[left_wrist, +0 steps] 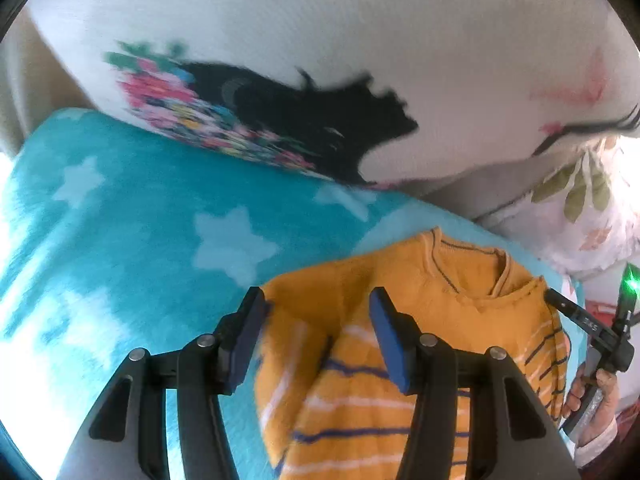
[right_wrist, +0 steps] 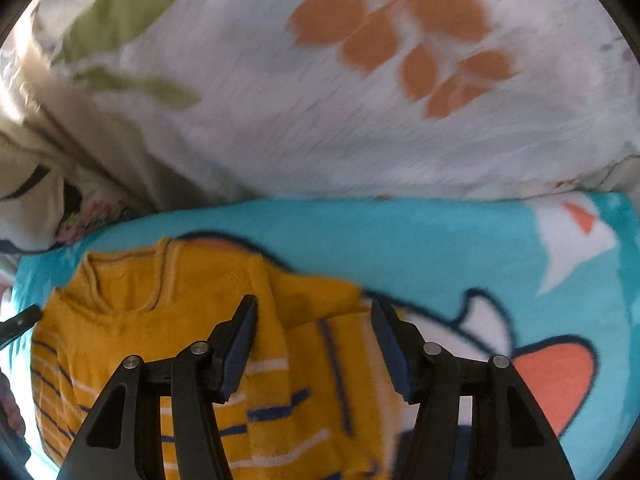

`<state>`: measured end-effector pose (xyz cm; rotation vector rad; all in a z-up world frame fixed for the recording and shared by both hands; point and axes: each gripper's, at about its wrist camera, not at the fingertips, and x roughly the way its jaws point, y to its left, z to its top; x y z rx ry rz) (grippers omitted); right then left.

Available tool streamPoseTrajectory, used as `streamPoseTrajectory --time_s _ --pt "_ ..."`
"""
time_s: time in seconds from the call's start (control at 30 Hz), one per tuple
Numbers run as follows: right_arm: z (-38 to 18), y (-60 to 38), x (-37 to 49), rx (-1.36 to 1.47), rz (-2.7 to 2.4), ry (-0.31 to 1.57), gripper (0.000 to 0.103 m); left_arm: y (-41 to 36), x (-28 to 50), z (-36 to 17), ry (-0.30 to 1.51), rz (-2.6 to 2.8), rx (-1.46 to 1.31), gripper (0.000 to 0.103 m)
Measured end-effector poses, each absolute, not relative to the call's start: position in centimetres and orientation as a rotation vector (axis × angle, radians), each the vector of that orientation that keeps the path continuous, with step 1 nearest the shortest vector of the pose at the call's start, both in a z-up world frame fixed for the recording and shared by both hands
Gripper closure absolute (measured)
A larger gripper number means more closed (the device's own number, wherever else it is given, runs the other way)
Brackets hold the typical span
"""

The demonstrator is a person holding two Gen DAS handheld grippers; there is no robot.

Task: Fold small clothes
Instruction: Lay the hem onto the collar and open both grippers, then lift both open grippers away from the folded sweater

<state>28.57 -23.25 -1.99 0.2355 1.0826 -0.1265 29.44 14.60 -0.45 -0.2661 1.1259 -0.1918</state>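
A small mustard-yellow sweater [left_wrist: 420, 300] with blue and white stripes lies on a turquoise blanket [left_wrist: 140, 220], collar pointing away. My left gripper [left_wrist: 316, 312] is open, jaws wide apart over the sweater's left shoulder, holding nothing. In the right wrist view the same sweater [right_wrist: 160, 312] has a sleeve lying over its right side. My right gripper [right_wrist: 312, 316] is open above that sleeve and empty. The right gripper also shows at the far right of the left wrist view [left_wrist: 580, 320], held by a hand.
A white pillow with a black and floral print [left_wrist: 320, 80] stands behind the blanket on the left. A leaf-patterned pillow [right_wrist: 360, 80] stands behind on the right. The blanket [right_wrist: 480, 260] carries a cartoon print to the sweater's right.
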Motion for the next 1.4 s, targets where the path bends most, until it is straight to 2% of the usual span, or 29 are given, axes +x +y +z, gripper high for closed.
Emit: streamPoseTrajectory --time_s 0.3,0.6,0.63,0.67,0.7,0.83,0.87,0.93,1.03,1.17,1.23,1.27,1.4 --pt "1.4 -26.6 20.2 0.349 -0.033 1.054 0.037 16.7 23.2 1.9 1.097 -0.199 -0.283 0.042" --pt "0.0 -24.0 10.4 0.355 0.103 1.085 0.035 14.5 16.1 -3.3 1.204 -0.254 -0.245 0.042" --pt "-0.5 -23.7 10.0 0.352 0.119 1.094 0.04 14.6 15.7 -3.7 1.218 -0.24 -0.229 0.043" --pt "-1.0 -23.5 9.7 0.36 0.14 1.112 0.073 14.6 15.7 -4.0 1.22 -0.231 -0.226 0.046" --pt "-1.7 -23.6 9.7 0.373 0.155 1.137 0.091 14.7 15.6 -4.1 1.222 -0.227 -0.234 0.047" --pt "-2.3 -27.0 9.6 0.396 0.02 1.121 0.091 15.1 16.0 -3.9 1.214 -0.202 -0.24 0.048" --pt "-2.9 -28.4 9.6 0.401 -0.049 1.127 0.095 15.1 15.9 -3.9 1.214 -0.2 -0.234 0.048" --pt "-4.0 -31.0 9.8 0.348 -0.232 1.166 0.095 15.1 15.9 -3.8 1.213 -0.193 -0.225 0.047" --pt "-3.3 -33.8 8.6 0.447 -0.306 1.144 0.093 15.1 15.8 -3.7 1.211 -0.182 -0.227 0.046" --pt "1.3 -29.9 8.8 0.408 -0.118 1.016 0.091 14.8 15.9 -4.0 1.212 -0.167 -0.231 0.046" --pt "2.3 -26.9 10.1 0.391 0.006 0.999 0.084 14.8 15.8 -3.9 1.21 -0.164 -0.227 0.046" --pt "2.5 -24.9 11.1 0.369 0.081 1.004 0.079 14.8 15.8 -3.9 1.21 -0.164 -0.228 0.046" --pt "0.7 -18.1 15.8 0.275 0.219 1.048 0.078 15.1 15.7 -4.0 1.206 -0.169 -0.245 0.046"
